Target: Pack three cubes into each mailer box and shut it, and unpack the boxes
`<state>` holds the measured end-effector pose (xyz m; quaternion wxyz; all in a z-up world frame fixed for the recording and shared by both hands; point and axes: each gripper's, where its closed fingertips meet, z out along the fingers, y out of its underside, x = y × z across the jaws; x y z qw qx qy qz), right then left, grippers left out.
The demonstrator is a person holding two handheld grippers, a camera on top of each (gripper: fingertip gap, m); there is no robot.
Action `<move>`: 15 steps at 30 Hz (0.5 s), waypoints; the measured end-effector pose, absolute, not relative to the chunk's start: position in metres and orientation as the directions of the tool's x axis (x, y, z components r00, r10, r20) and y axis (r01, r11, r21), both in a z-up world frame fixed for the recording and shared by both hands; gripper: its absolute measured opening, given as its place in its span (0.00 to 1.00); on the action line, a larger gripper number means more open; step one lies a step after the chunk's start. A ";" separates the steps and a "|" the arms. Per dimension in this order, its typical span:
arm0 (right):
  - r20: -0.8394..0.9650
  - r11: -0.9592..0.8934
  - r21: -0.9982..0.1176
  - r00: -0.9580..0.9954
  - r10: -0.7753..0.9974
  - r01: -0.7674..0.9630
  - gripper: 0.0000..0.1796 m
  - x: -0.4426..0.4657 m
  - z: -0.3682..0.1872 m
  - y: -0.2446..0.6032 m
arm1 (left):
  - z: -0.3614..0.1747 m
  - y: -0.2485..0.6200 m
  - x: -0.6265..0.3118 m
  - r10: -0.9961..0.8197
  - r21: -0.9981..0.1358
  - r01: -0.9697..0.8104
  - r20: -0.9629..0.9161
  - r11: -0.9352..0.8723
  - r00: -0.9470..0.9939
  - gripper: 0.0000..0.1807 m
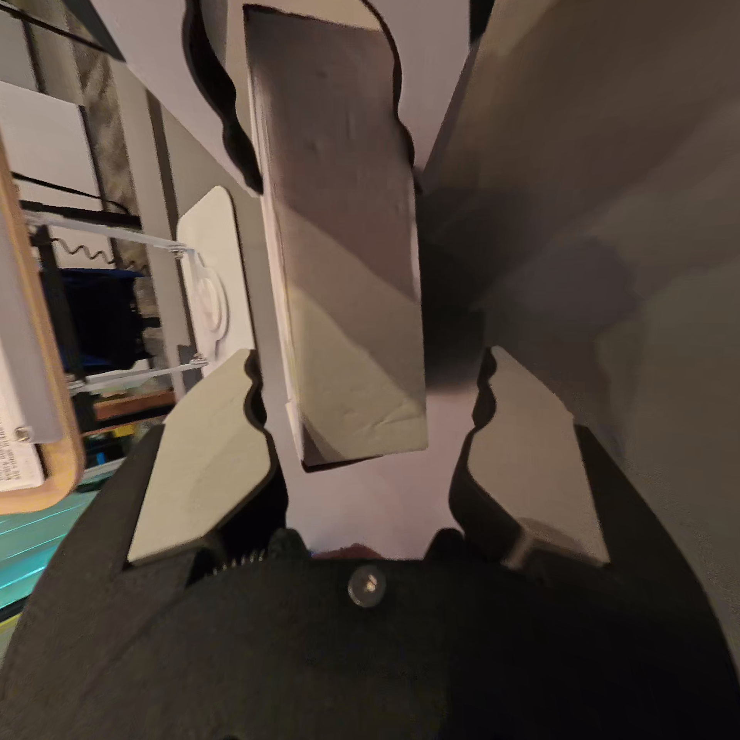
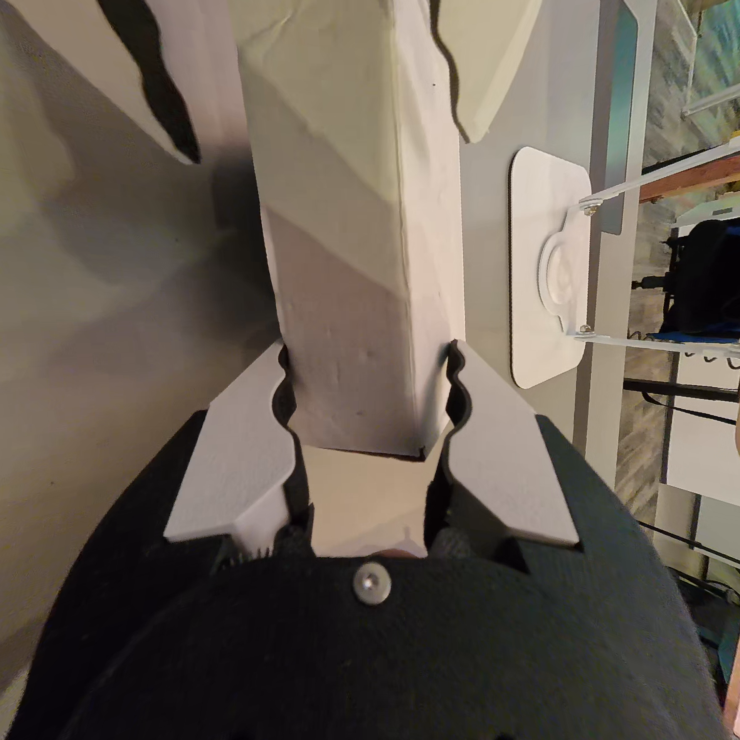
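Right wrist view showed the big grey table [image 2: 100,280] first, filling the left side. On it stood the white mailer box [image 2: 340,200], long and shut as far as I could see, with its near end pointing at the camera. No cubes showed, so I could not tell if any were inside. A white pad [image 2: 532,312] with a clear plastic stand [image 2: 568,280] on it lay near the box, at the table's right side.

The right gripper [image 2: 368,384] had its 2 fingers pressed on both sides of the box's near end, so it was holding the box. At the far end, the other gripper's fingers stood on each side of the box.

In the left wrist view, the same mailer box [image 1: 344,248] ran away from the camera, blurry and in shadow. The left gripper [image 1: 368,384] was wide, and its 2 fingers did not touch the box; there was a gap on each side. A tray with a tan rim [image 1: 60,480] sat off to the left.

I think the step was moving or turning a shut box, either just packed or about to be opened. Next, the left gripper would need to close on its end of the box, or find the lid's edge, while the right one held tight.
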<state>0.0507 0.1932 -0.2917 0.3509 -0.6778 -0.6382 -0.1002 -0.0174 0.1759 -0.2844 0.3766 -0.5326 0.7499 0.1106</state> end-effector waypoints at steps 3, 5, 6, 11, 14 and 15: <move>0.572 0.051 -0.365 0.180 0.800 0.930 0.42 0.050 -0.291 0.194 | -0.289 0.187 -0.023 -0.658 -0.143 -0.907 -0.733 0.397 -0.173 0.46; 0.575 0.055 -0.366 0.179 0.799 0.929 0.42 0.050 -0.291 0.194 | -0.287 0.191 -0.021 -0.636 -0.147 -0.903 -0.754 0.403 -0.161 0.38; 0.572 0.050 -0.371 0.186 0.799 0.927 0.42 0.050 -0.290 0.194 | -0.286 0.191 -0.020 -0.645 -0.160 -0.904 -0.750 0.396 -0.149 0.38; 0.560 0.046 -0.387 0.196 0.805 0.921 0.42 0.050 -0.289 0.194 | -0.286 0.191 -0.021 -0.663 -0.158 -0.914 -0.735 0.375 -0.144 0.37; 0.553 0.044 -0.398 0.202 0.808 0.916 0.42 0.050 -0.289 0.193 | -0.286 0.189 -0.021 -0.692 -0.179 -0.912 -0.708 0.369 -0.141 0.38; 0.553 0.043 -0.401 0.204 0.808 0.915 0.42 0.050 -0.289 0.193 | -0.285 0.188 -0.021 -0.701 -0.187 -0.909 -0.699 0.371 -0.142 0.37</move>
